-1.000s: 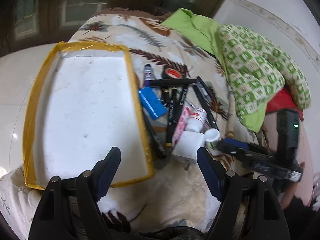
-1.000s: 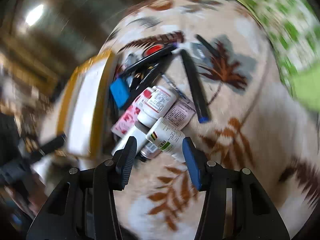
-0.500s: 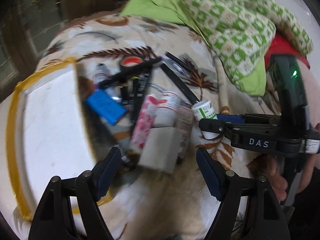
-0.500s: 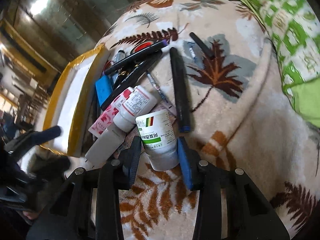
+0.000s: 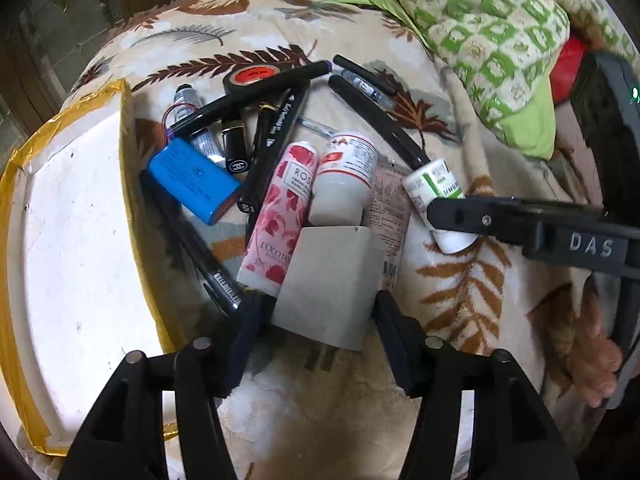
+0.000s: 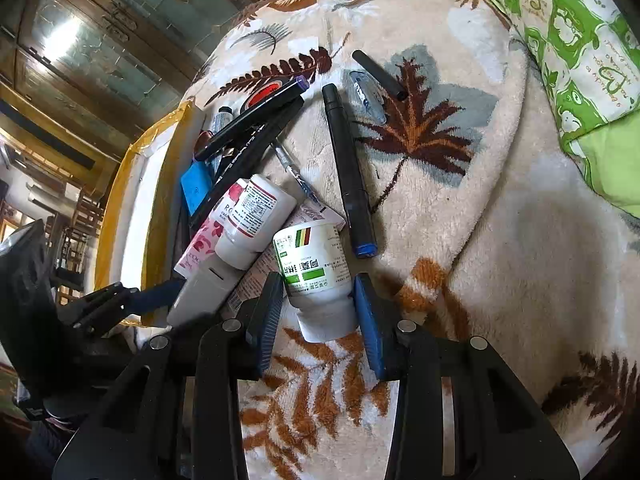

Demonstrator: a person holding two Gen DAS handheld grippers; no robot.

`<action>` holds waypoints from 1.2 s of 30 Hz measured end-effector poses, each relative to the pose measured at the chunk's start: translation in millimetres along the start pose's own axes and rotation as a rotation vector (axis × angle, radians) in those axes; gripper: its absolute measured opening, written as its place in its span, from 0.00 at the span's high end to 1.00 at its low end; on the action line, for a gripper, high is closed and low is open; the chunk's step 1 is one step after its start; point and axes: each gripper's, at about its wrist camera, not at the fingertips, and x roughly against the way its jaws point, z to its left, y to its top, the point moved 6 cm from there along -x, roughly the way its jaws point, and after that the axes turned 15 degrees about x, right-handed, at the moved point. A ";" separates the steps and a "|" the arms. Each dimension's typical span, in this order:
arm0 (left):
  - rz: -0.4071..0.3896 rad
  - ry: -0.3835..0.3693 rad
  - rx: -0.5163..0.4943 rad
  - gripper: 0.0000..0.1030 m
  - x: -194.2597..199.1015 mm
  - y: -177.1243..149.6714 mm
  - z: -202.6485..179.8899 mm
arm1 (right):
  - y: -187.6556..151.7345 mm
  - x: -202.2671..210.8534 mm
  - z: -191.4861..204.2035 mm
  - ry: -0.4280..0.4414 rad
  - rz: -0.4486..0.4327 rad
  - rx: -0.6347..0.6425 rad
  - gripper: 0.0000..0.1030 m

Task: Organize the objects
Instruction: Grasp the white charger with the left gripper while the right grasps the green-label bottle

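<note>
Grey cardboard fills the gap nearest my left gripper (image 5: 316, 312): a small box (image 5: 330, 284) sits between its two pads, long axis running away from me toward the heap, and the jaws are closing on it. I can't see either pad pressing on the card yet; there looks to be a sliver of gap on each side, so I count it as not gripped.

My right gripper (image 6: 316, 312) is clamped on the white medicine bottle (image 6: 316, 272) with the green label, cap end toward me, body pointing up and away across the leaf-print blanket (image 6: 500, 260).

Beyond the box lie the pink hand-cream tube (image 5: 280, 216) and a second white bottle (image 5: 344, 184), both touching the box's far end. Further out are the blue battery pack (image 5: 192, 178), black markers and a tape roll (image 5: 252, 78).

The foam tray (image 5: 72, 264) with yellow taped rim lies to the left of the heap, just beside the left gripper, so I judge that hand the nearer one for dropping things in; the right must cross the pile.
</note>
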 end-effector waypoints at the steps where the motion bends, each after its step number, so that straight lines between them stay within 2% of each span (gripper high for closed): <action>1: -0.002 -0.001 -0.001 0.46 0.3 1.2 0.5 | 0.9 -0.3 -0.6 0.001 0.000 -0.001 0.65; 2: -0.003 -0.013 0.005 0.50 1.2 1.9 1.1 | 1.8 0.4 -0.5 0.001 -0.003 -0.002 0.65; 6: -0.014 -0.051 0.071 0.51 7.3 3.1 12.1 | 6.3 2.4 -1.4 0.013 -0.011 -0.005 0.65; 7: -0.010 -0.076 0.107 0.51 10.6 2.7 17.4 | 7.3 4.0 -1.3 0.018 -0.017 -0.009 0.65; 8: 0.002 -0.117 0.152 0.52 14.1 2.5 23.4 | 8.1 4.9 -1.5 0.018 -0.018 -0.010 0.69; 9: 0.012 -0.156 0.185 0.56 17.1 3.4 27.1 | 8.6 5.5 -1.1 0.023 -0.018 -0.011 0.71; 10: 0.018 -0.205 0.211 0.72 21.0 4.3 28.4 | 8.6 4.7 -1.5 0.021 -0.012 -0.007 0.71; 11: 0.041 -0.236 0.240 0.72 22.0 3.6 29.4 | 8.2 3.6 -1.0 0.013 -0.006 0.000 0.71; 14: 0.036 -0.227 0.246 0.72 22.0 0.5 26.4 | 8.1 0.9 2.6 0.000 0.005 0.024 0.70; 16: 0.027 -0.212 0.234 0.72 21.3 0.7 23.8 | 7.0 -3.9 3.4 -0.017 0.027 0.028 0.64; 19: 0.010 -0.193 0.222 0.67 19.3 1.3 26.0 | 1.2 -16.3 3.4 -0.023 0.074 0.019 0.61; 20: -0.002 -0.169 0.209 0.59 19.6 1.6 25.0 | 0.2 -17.9 4.0 -0.024 0.076 0.019 0.61; 22: -0.023 -0.116 0.182 0.56 17.8 1.5 26.2 | 0.9 -18.1 6.4 -0.045 0.074 0.031 0.61; 24: -0.025 -0.063 0.144 0.61 14.3 -1.4 24.1 | 0.5 -19.3 8.8 -0.083 0.094 0.050 0.68; 25: -0.027 -0.068 0.121 0.74 14.4 -2.4 19.7 | 0.8 -19.1 10.0 -0.092 0.100 0.062 0.68; 28: -0.044 -0.070 0.116 0.74 18.2 -2.4 19.0 | 1.3 -15.7 8.0 -0.092 0.094 0.049 0.68; 30: -0.035 -0.120 0.177 0.74 23.4 -0.3 26.4 | 2.7 -10.5 7.3 -0.069 0.068 0.017 0.68; 33: -0.011 -0.283 0.308 0.74 43.3 4.2 37.9 | 9.8 2.9 16.3 -0.001 0.009 -0.016 0.68; 36: -0.037 -0.313 0.343 0.74 71.5 13.7 44.5 | 23.1 13.1 37.3 0.055 -0.028 -0.001 0.68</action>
